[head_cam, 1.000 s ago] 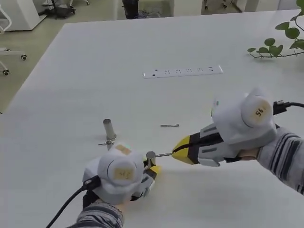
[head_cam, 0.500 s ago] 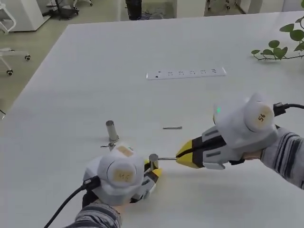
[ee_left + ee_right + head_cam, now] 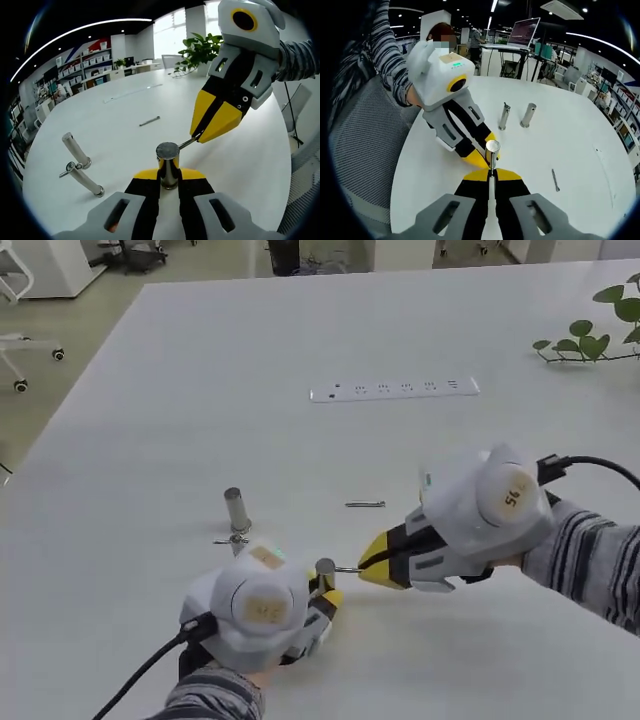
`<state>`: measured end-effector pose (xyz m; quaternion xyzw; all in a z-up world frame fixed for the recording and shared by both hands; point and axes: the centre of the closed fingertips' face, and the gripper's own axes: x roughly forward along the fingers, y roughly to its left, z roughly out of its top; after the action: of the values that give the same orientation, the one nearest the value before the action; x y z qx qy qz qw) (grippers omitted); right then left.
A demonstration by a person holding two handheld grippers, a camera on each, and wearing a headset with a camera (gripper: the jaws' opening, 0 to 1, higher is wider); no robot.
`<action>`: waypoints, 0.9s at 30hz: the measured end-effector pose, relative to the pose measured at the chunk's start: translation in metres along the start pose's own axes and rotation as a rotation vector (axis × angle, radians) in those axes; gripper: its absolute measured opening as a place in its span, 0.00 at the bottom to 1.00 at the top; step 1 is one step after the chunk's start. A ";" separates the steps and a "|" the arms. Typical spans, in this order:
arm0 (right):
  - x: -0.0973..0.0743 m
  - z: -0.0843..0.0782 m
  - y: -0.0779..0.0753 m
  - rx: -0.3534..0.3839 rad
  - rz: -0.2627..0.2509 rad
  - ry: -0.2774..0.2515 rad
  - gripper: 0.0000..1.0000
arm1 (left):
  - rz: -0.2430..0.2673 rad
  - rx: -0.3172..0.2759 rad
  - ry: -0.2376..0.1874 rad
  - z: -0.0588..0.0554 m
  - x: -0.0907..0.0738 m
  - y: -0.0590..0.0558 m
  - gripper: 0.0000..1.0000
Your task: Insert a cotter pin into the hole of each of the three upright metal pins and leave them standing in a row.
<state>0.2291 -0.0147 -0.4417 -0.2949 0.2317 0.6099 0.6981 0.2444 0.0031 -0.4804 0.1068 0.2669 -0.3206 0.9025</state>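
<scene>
In left tongs (image 3: 170,176), metal pin (image 3: 168,160); in right tongs (image 3: 492,175), cotter pin (image 3: 186,143)

- The left gripper (image 3: 323,592) is showing a rounded white shell, yellow-and-black jaws and a trailing black cable (image 3: 150,668).
- The right gripper (image 3: 366,566) is looking alike.
- The person is wearing grey striped sleeves (image 3: 590,555).

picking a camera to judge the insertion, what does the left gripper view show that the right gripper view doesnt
Left gripper view adds: the thin steel cotter pin side-on, running from the right gripper to the short grey upright metal pin; a green leafy plant. Right gripper view adds: the left gripper from outside; a lit monitor screen. Both: that pin in the left gripper's jaws, a bare metal pin, a cross-pinned one, a loose cotter pin on the white table.
</scene>
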 end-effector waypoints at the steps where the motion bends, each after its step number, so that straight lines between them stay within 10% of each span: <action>1: 0.001 0.001 0.000 -0.006 0.000 0.001 0.00 | 0.003 -0.006 -0.004 0.000 0.000 0.000 0.10; 27: 0.013 0.012 -0.003 -0.078 -0.001 0.028 0.00 | 0.045 -0.072 -0.016 -0.002 0.003 0.001 0.10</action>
<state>0.2331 0.0027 -0.4414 -0.3306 0.2176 0.6137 0.6832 0.2464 0.0030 -0.4841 0.0777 0.2686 -0.2914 0.9148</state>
